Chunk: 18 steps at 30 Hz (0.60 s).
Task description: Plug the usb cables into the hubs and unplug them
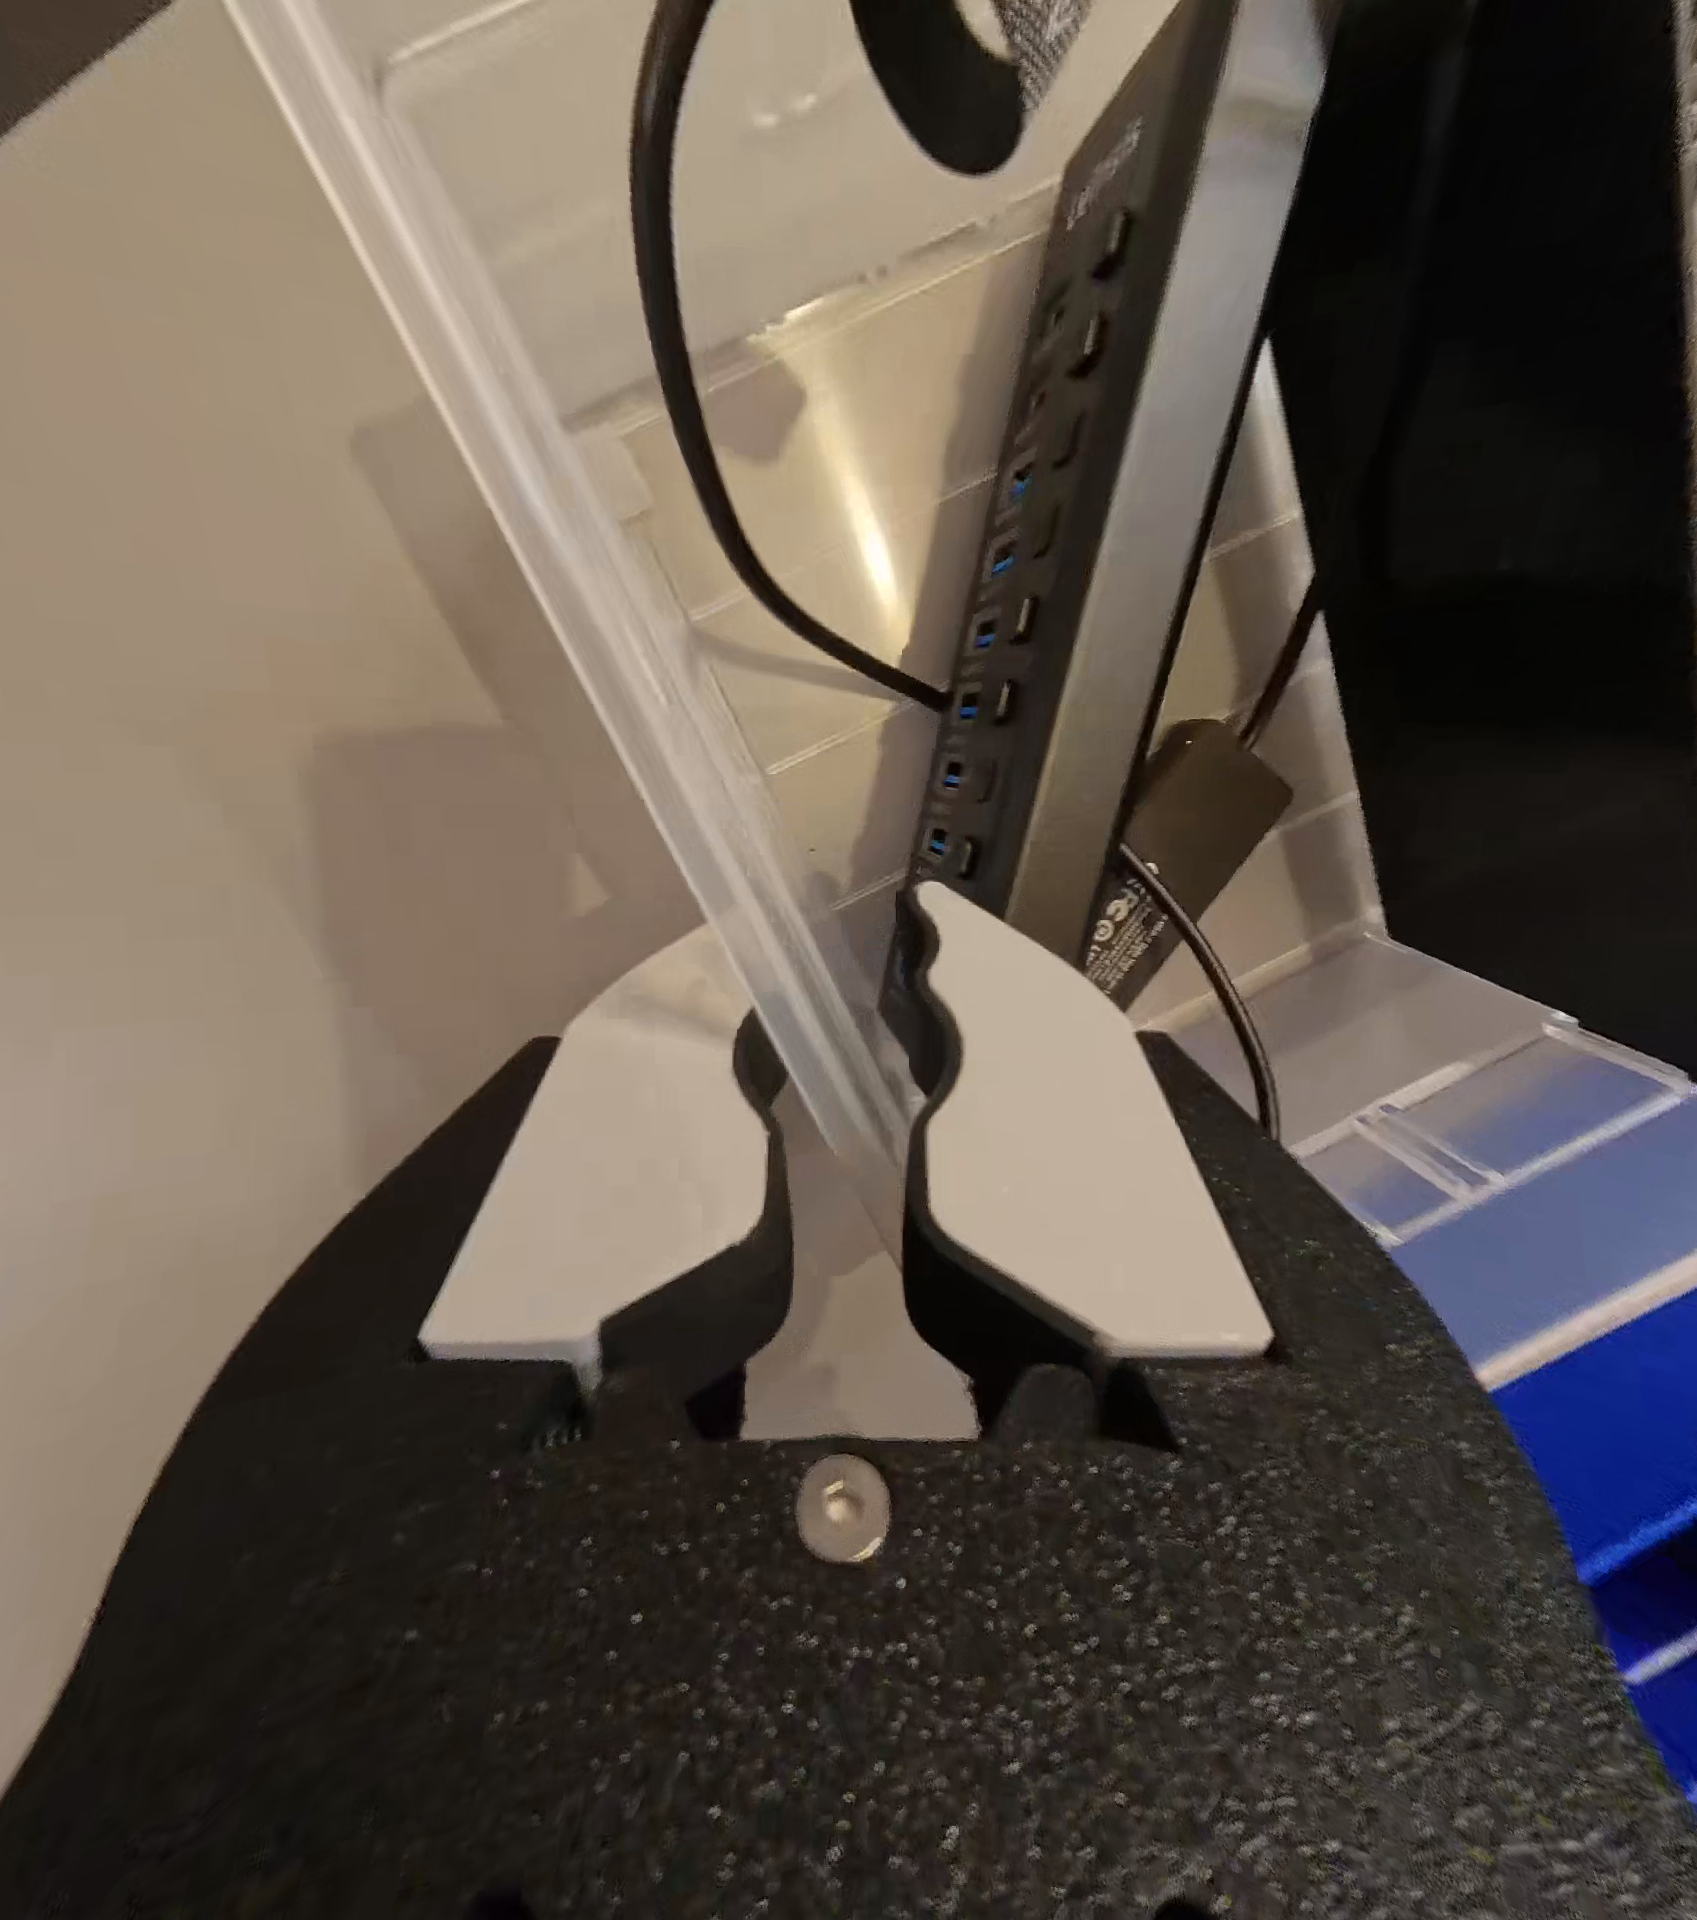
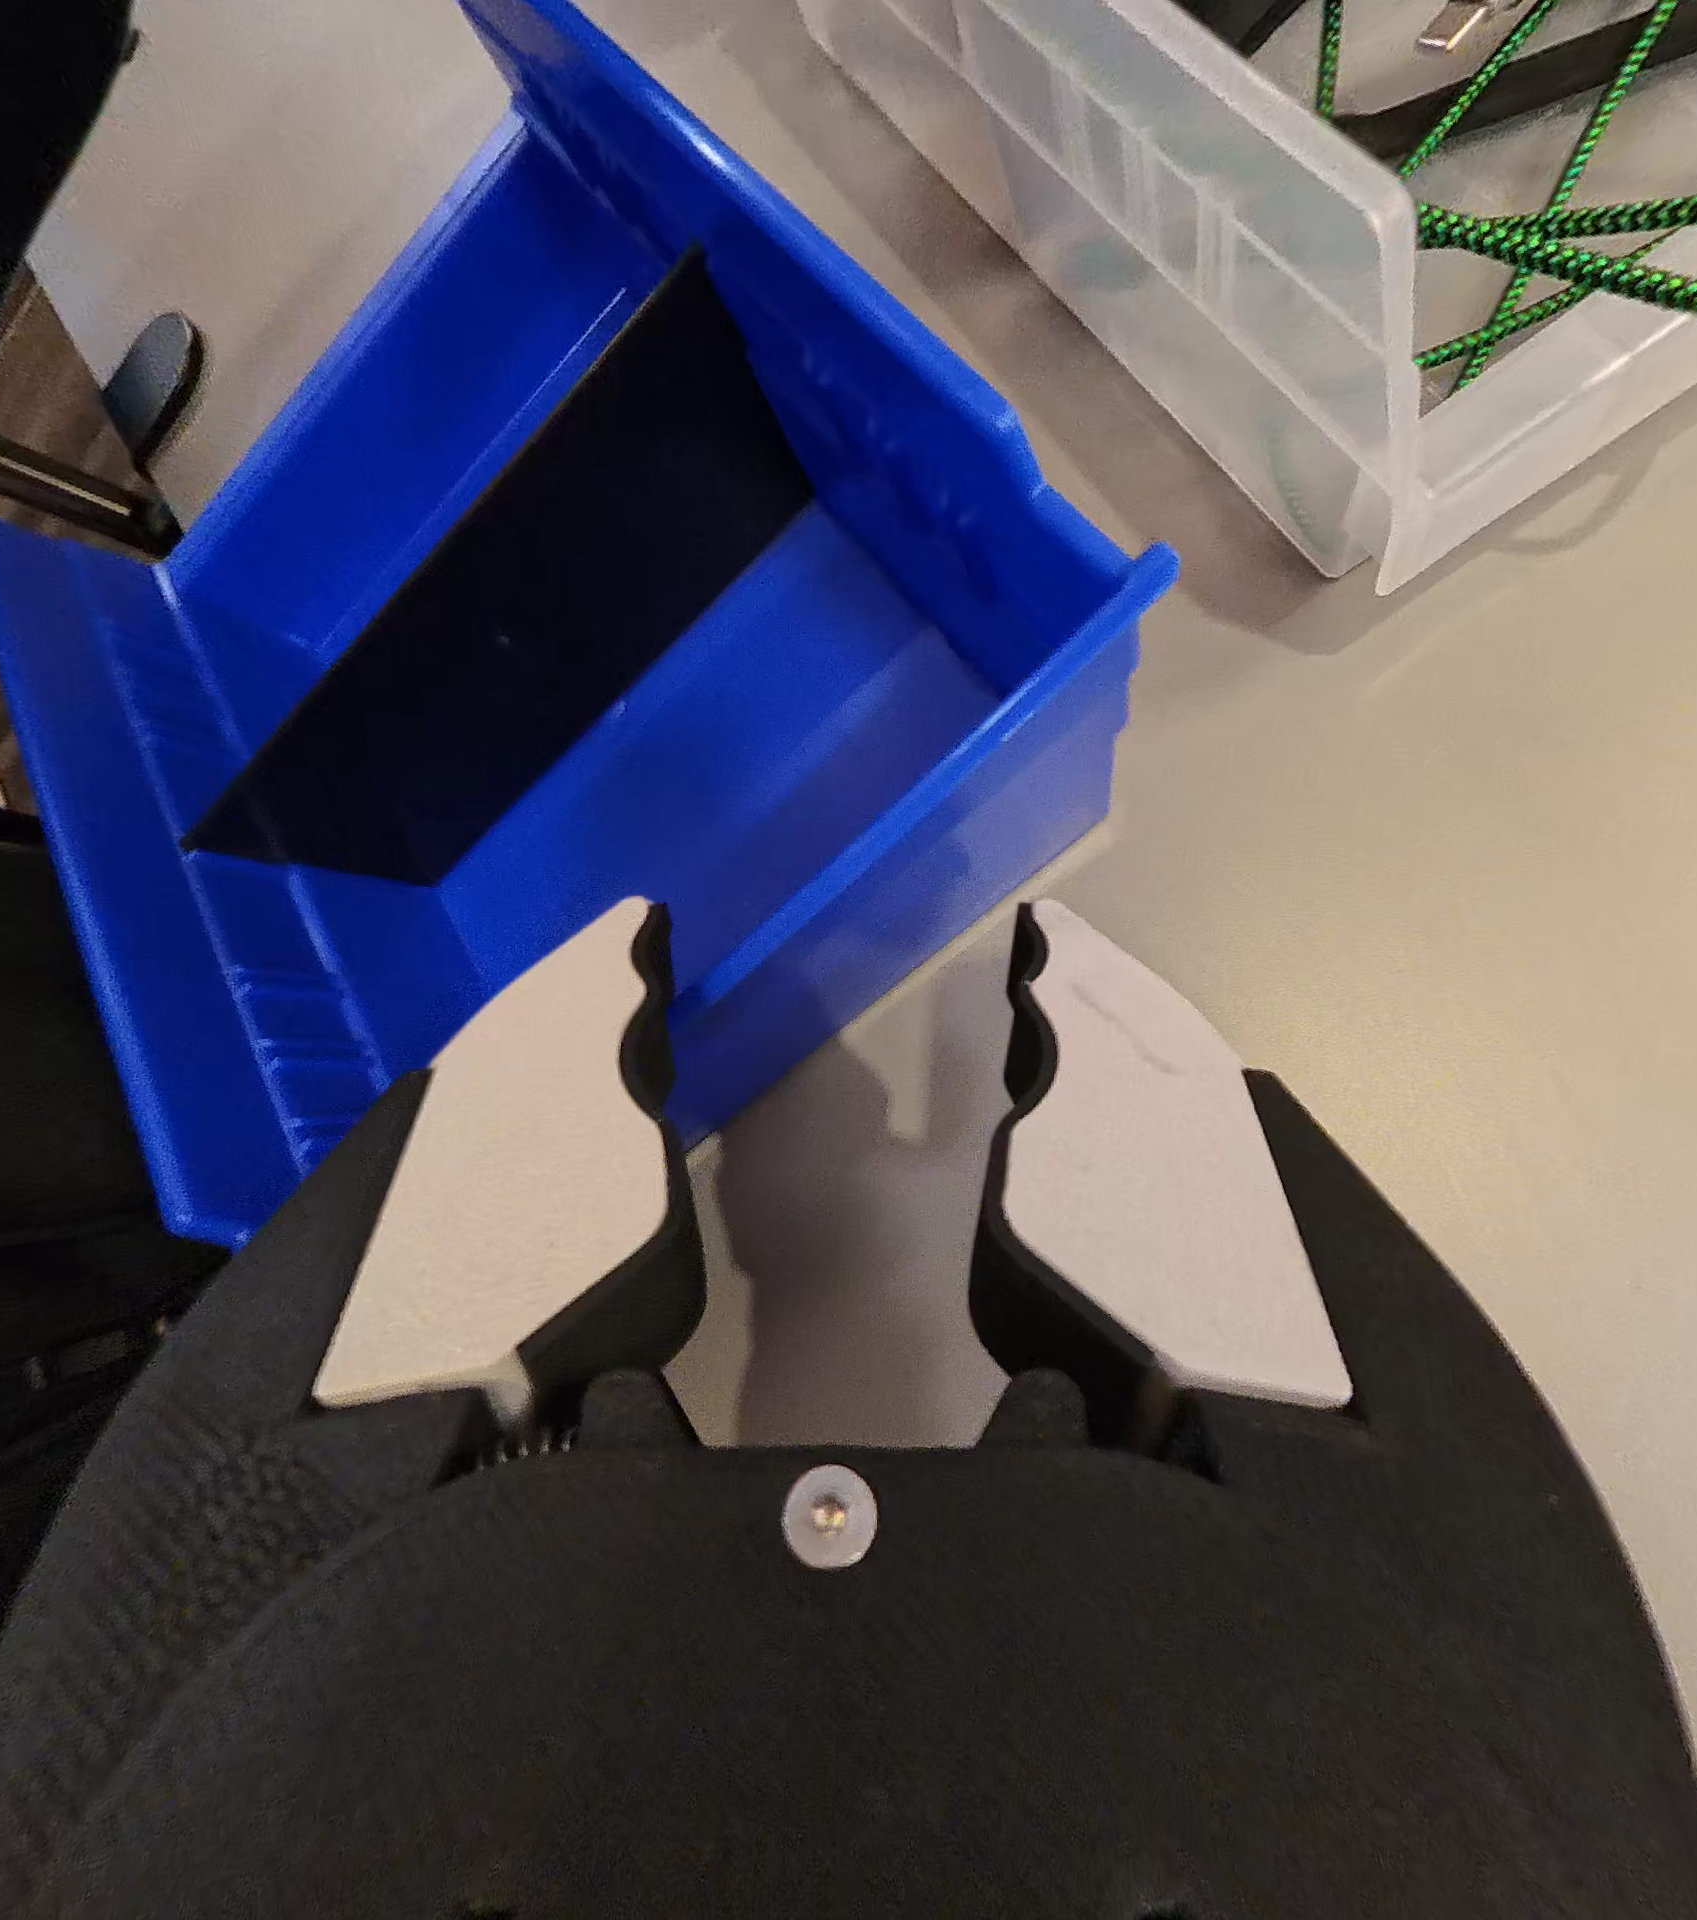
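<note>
A long black USB hub with blue ports stands upright inside a clear plastic box. A black cable loops down and is plugged into one of the hub's ports. A small black adapter on a thin lead lies beside the hub. My left gripper is shut on the clear box's rim, one finger on each side of it, right in front of the hub's lower end. My right gripper is open and empty, over the near corner of a blue bin.
The blue bin holds a black divider and also shows in the left wrist view. A green braided cable lies in the clear organizer box. A black panel stands right of the hub. All rest on a beige table. The gap from one gripper's tips to the other's is roughly 35 centimeters. From my left tips it is roughly 8 centimeters to the small black adapter; from my right, 25 centimeters.
</note>
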Motion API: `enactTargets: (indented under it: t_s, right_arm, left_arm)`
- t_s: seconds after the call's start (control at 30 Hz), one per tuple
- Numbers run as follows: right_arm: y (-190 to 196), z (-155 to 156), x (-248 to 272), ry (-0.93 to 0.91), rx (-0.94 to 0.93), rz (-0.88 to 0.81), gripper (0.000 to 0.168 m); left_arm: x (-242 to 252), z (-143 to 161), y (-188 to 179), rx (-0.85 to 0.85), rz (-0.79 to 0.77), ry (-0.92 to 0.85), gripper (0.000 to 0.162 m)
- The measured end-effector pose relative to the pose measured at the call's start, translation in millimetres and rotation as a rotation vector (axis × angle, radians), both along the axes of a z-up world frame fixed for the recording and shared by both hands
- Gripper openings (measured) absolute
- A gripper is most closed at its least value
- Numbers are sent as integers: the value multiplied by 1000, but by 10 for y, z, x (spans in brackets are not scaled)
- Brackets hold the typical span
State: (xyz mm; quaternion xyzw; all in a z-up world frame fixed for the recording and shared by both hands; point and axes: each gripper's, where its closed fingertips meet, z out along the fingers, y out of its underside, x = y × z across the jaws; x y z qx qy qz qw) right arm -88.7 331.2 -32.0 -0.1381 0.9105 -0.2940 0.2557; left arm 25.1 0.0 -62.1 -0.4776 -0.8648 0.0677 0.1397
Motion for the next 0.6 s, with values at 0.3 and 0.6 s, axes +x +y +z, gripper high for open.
enactTargets:
  t_s: [0.3, 0.6]
  right_arm:
    - [151, 17, -250, 138, 90, 152, 32]
    - [200, 3, -1291, 467, 228, 146, 19]
  left_arm:
    - [486, -7, -124, -30, 13, -72, 5]
    - [1491, -7, -194, -44, 6, -181, 7]
